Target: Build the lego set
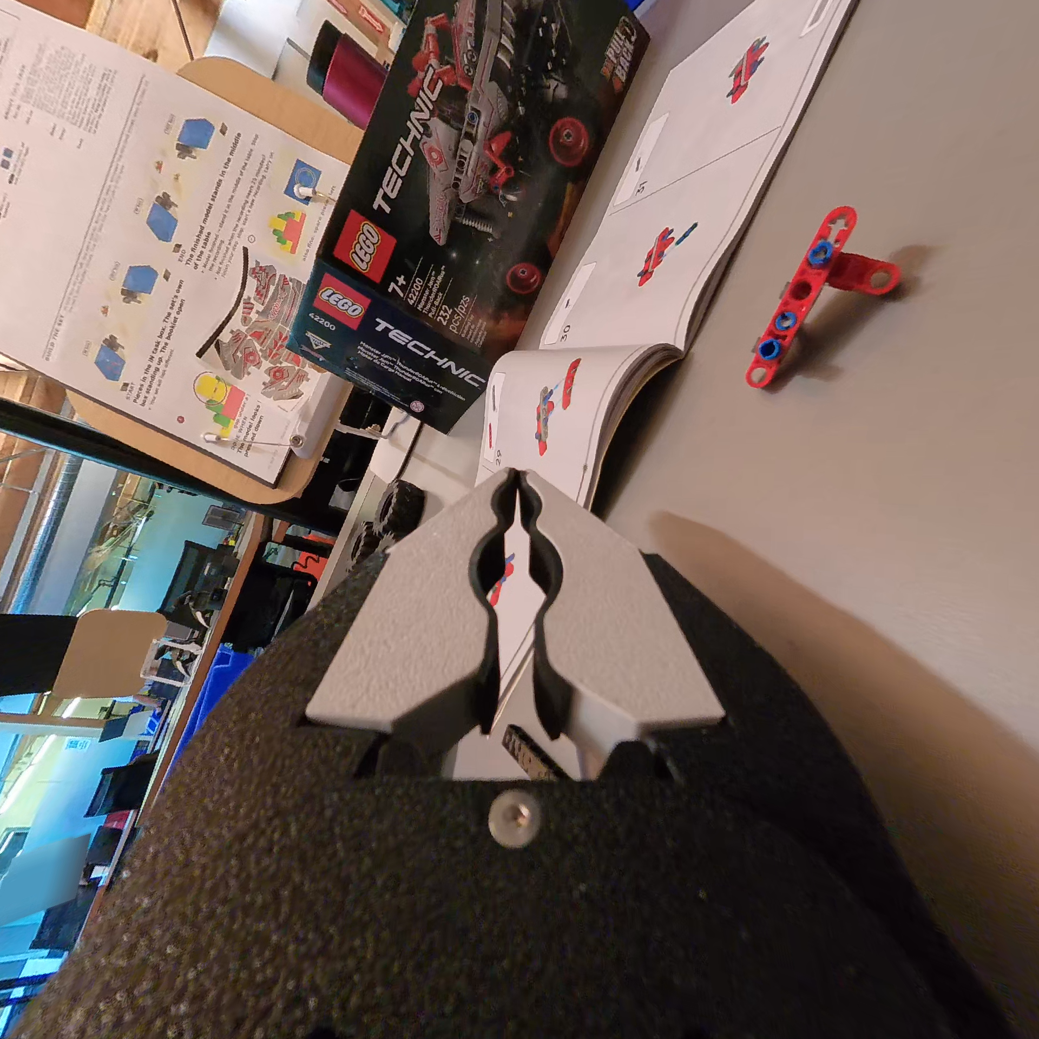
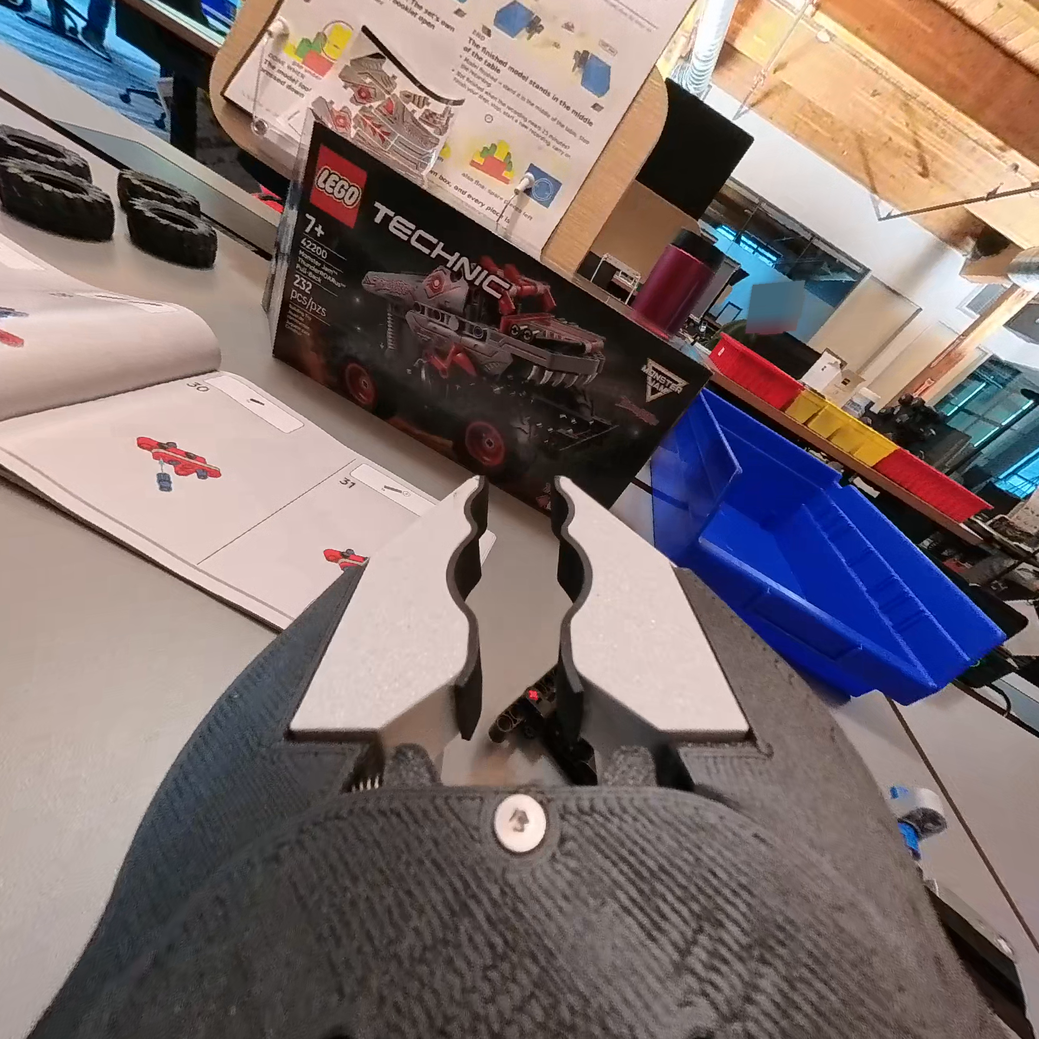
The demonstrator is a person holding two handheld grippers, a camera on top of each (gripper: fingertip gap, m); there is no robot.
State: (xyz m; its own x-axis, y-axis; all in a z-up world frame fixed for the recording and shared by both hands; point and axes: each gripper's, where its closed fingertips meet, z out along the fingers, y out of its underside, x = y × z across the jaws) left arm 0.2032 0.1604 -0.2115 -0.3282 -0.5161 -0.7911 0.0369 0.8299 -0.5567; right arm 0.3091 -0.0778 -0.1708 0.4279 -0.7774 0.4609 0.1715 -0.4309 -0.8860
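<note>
the grey table point(image 2: 112, 646) sits in a big open workshop with wooden beams and long benches behind it, and everything for the build is spread across it. going left to right in the right wrist view: four black tyres point(image 2: 101, 197) lie at the far left edge, then the open booklet point(image 2: 185, 495) lies flat showing small red assembly drawings, then the set's box point(image 2: 478, 360) stands upright behind it, and a blue bin point(image 2: 815, 568) sits tilted at the right. the left gripper point(image 1: 518, 489) is pressed together at the tips and pinches nothing i can see; it hovers over the near edge of the booklet. the right gripper point(image 2: 517, 489) is spread, nothing between its tips, with small dark pieces point(image 2: 528, 714) just below it on the table. the part-built red beam point(image 1: 809, 298), with blue pins in its holes and a short red piece sticking out sideways, lies alone on the table, well apart from both grippers, right of the booklet in the left wrist view. my judgement: the step in hand is fetching the next small piece for that beam. to do it well, check the drawing first, pinch the piece across its narrow sides, steady the beam with the other gripper, and press straight along the hole, not at an angle.
</note>
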